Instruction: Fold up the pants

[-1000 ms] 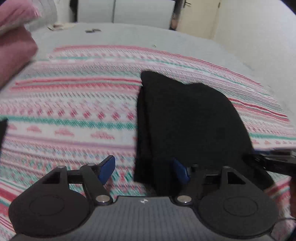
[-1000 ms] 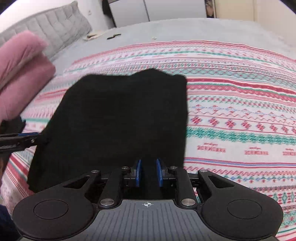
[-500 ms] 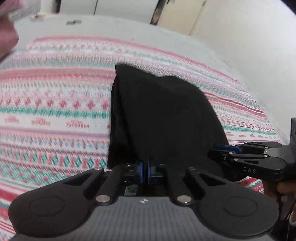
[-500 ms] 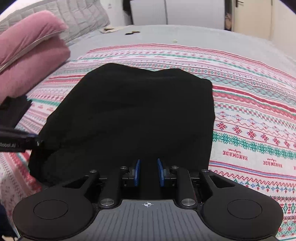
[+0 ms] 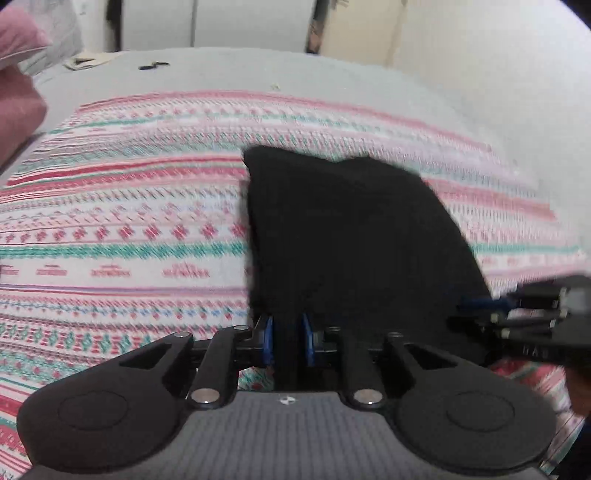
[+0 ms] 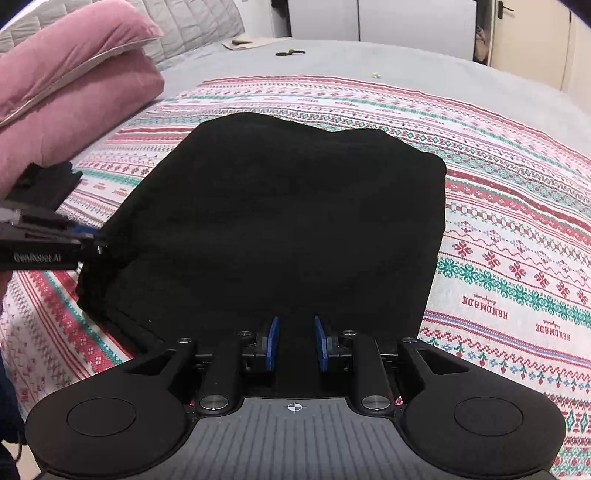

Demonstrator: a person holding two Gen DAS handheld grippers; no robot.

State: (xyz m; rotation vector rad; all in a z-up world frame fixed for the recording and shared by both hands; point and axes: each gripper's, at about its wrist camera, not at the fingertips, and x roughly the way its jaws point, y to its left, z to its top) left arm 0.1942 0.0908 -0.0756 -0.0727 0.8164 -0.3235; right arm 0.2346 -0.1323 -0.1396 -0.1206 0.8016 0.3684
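Black pants [image 6: 280, 218] lie folded into a thick, roughly square bundle on a patterned blanket [image 6: 517, 229] striped in red, green and white, which covers part of a grey bed [image 6: 369, 59]. The nearest edge of the bundle reaches right up to both tongs.

The left tongs [image 5: 288, 341] stand at the bundle's near left corner. Black cloth sits between the blue pads [image 5: 268, 339], and the jaws are opening at this moment; the view is blurred, so I cannot tell whether the pads press on the cloth. In the right wrist view the same tool comes in from the left edge, its tip touching the side of the pants.

The right tongs [image 6: 295, 343] are at the near edge too, closer to the bundle's right side. Their blue pads [image 6: 272, 343] stand a little apart with dark cloth in the gap; whether they pinch it cannot be told. The left wrist view shows this tool entering from the right, blurred, its tip at the pants' edge.

Two pink pillows [image 6: 74, 85] are stacked at the head of the bed, left of the blanket. A small dark thing [image 6: 290, 52] and a pale scrap [image 6: 243, 43] lie on the bare grey cover beyond. White cupboard doors [image 6: 406, 18] stand behind the bed.
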